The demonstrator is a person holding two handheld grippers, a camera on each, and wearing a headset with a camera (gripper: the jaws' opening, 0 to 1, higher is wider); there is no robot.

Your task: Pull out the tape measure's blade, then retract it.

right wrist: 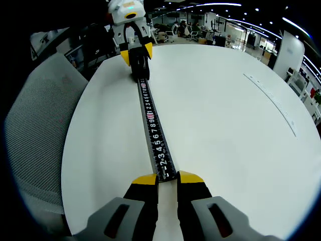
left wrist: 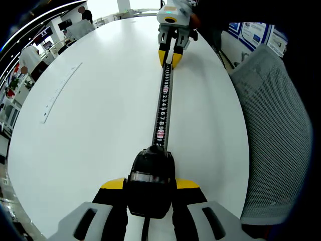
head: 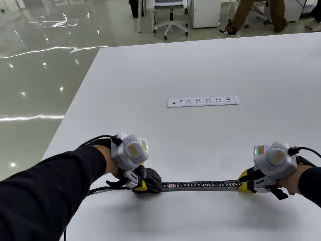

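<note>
One tape measure (head: 149, 178) sits clamped in the left gripper's (left wrist: 150, 185) fingers. Its single blade (head: 200, 185) is pinched at the tip by the right gripper (right wrist: 167, 178). One power strip (head: 203, 101) lies beyond.

The blade's (right wrist: 154, 135) tip is buried between the right gripper's (right wrist: 167, 179) jaws. The left gripper (left wrist: 150, 184) covers the sides of the case (left wrist: 150, 173). In the head view the blade's numbers are too tiny to read, and the chair (head: 170, 12) is chopped off at the top edge.

The table (head: 210, 65) is smooth matt white, the floor (head: 40, 65) glossy, the tape measure case (left wrist: 150, 183) black plastic.
</note>
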